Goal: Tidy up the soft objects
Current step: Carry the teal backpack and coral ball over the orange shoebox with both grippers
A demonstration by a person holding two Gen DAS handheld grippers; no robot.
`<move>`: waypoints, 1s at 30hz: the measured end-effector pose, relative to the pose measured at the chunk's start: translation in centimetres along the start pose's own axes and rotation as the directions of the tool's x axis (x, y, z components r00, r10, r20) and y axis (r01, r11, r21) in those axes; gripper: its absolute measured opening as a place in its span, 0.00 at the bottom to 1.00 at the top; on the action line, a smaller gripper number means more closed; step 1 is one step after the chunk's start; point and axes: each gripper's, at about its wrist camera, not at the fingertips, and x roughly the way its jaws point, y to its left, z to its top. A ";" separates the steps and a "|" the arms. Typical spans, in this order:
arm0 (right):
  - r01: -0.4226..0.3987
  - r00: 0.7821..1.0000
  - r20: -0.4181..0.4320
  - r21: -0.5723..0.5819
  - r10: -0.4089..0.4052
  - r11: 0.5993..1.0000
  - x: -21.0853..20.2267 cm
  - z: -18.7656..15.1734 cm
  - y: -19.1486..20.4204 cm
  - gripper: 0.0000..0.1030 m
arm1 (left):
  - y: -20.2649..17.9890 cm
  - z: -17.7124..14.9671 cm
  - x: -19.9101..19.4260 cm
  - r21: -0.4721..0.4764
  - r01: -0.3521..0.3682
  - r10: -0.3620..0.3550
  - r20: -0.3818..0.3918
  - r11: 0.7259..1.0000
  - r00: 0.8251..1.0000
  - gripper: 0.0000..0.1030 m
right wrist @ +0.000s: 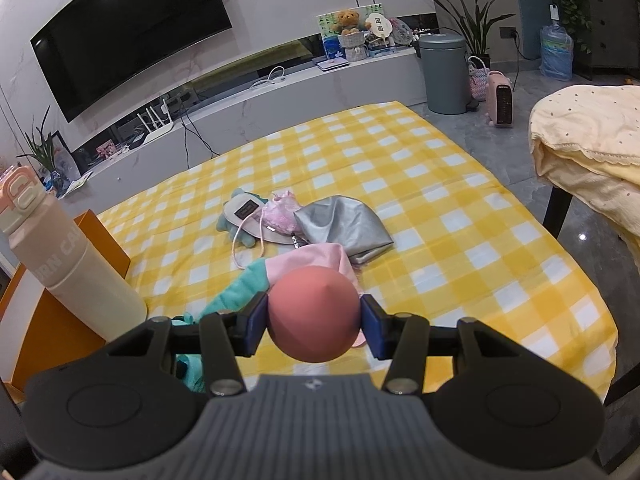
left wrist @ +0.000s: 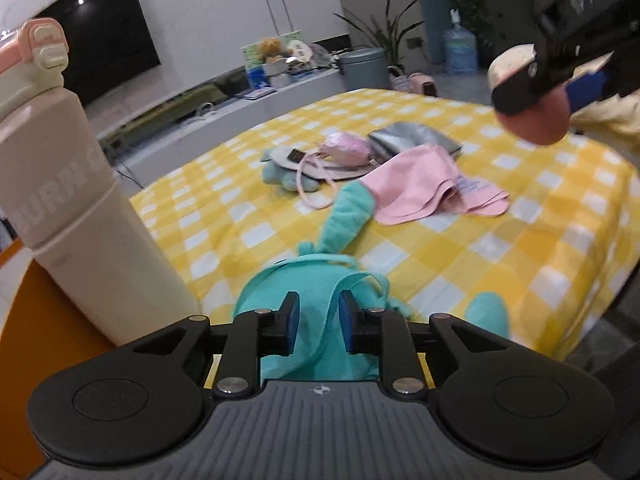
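Teal plush cloth with a thin teal strap (left wrist: 316, 320) sits pinched between the 2 blue pads of your left gripper (left wrist: 319, 322), right at the near edge of the yellow-and-white checked cloth (left wrist: 500, 264) that covers the table; its long teal tail stretches away from you across the checks. Your right gripper (right wrist: 315, 322) is clamped on a smooth pink egg-shaped soft ball (right wrist: 314, 314), with both pads pressed against its sides, held above the checked cloth; in the left wrist view the same ball hangs at the upper right, off the surface.

Just to the left of your left gripper stands a tall cream bottle with a pink flip lid (left wrist: 80, 216), upright on an orange box (right wrist: 52, 320).

Further out, near the middle of the cloth, a folded pale pink fabric piece (left wrist: 424, 188) lies over the far end of the teal tail. Behind it, touching, lies a crumpled silver-grey fabric pouch (right wrist: 344, 226). Beside that, a small shiny pink drawstring bag (right wrist: 282, 216) rests on a flat beige oval pad with a dark label (right wrist: 244, 214), which covers a small teal plush toy (left wrist: 280, 178).

Beyond the table you can see a long white low cabinet (right wrist: 304, 92) and a black wall television (right wrist: 128, 32).
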 end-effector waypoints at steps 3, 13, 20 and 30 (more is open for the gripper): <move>0.001 1.000 0.001 0.000 -0.001 1.000 0.0 0.0 0.0 0.48 | 0.8 0.3 0.5 -0.029 0.056 -0.057 -0.027 0.998 0.998 0.31; 0.002 1.000 -0.002 -0.005 -0.002 1.000 0.0 0.0 0.2 0.48 | 3.0 0.7 1.5 -0.090 0.171 -0.177 -0.064 0.981 0.982 0.00; 0.007 1.000 0.004 -0.019 -0.007 1.000 0.0 -0.1 0.5 0.47 | 2.8 0.7 -0.2 -0.164 0.127 -0.137 -0.052 0.978 0.989 0.00; -0.026 0.999 0.024 -0.017 0.026 1.000 -0.6 0.1 0.7 0.46 | 4.5 1.3 -5.9 -0.273 0.164 -0.161 0.031 0.948 0.986 0.00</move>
